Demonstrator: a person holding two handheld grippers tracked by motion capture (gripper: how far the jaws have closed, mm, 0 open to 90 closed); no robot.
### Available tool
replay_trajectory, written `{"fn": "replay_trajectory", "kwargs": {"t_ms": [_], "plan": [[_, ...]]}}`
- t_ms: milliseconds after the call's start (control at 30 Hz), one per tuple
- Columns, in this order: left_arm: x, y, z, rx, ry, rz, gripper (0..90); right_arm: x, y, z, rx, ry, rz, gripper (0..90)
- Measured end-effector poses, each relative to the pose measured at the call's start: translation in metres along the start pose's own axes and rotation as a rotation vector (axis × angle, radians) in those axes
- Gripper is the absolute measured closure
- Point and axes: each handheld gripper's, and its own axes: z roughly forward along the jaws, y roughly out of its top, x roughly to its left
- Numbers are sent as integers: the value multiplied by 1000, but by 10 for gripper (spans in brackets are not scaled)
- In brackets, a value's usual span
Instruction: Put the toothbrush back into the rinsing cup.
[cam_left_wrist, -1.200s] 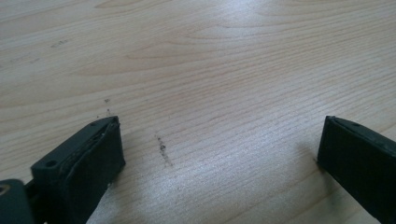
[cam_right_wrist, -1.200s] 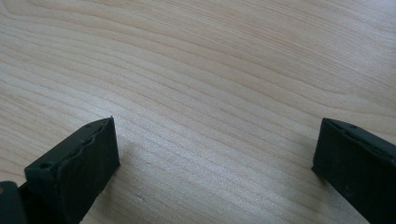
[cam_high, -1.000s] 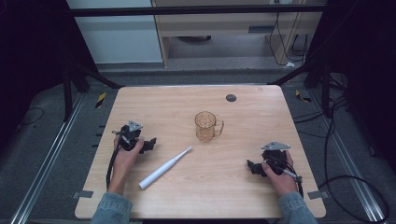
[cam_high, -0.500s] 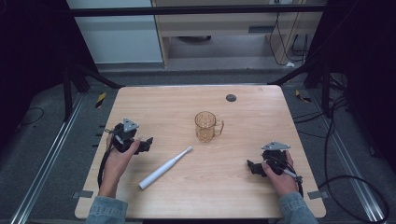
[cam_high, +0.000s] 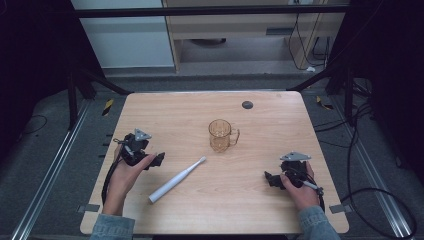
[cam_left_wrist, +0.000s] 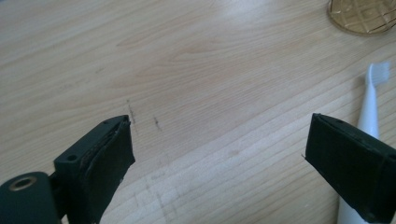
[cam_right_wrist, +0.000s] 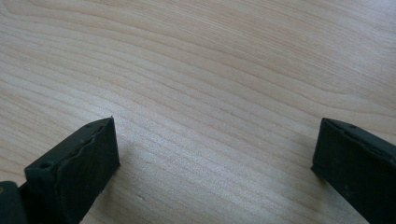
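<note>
A white electric toothbrush (cam_high: 177, 180) lies slantwise on the wooden table (cam_high: 175, 115), with its brush head toward the amber glass mug (cam_high: 221, 135), which stands upright at the centre. My left gripper (cam_high: 158, 160) rests at the table's left, just left of the toothbrush, and is open on nothing. The left gripper view has the toothbrush (cam_left_wrist: 372, 100) beside the right jaw and the mug's base (cam_left_wrist: 362, 16) at the top right. At the right front, my right gripper (cam_high: 271, 179) is open over bare wood (cam_right_wrist: 210, 70).
A small dark round disc (cam_high: 247, 105) sits near the table's far edge. Black frame posts (cam_high: 75, 95) stand at the table's corners, and cables (cam_high: 370, 150) run over the floor on the right. A cabinet (cam_high: 240, 30) stands beyond the table.
The left hand and its gripper have shifted slightly to the left. The right gripper, the toothbrush and the mug have stayed put.
</note>
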Motion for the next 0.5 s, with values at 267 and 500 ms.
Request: {"fn": "replay_trajectory", "kwargs": {"t_ms": [267,500], "plan": [[-21,7,-1,28,-47,74,61,0,0,0,0,3,-4,4],[-35,9,0,62,-75,120,74,-1,0,0,0,3,-5,4]]}}
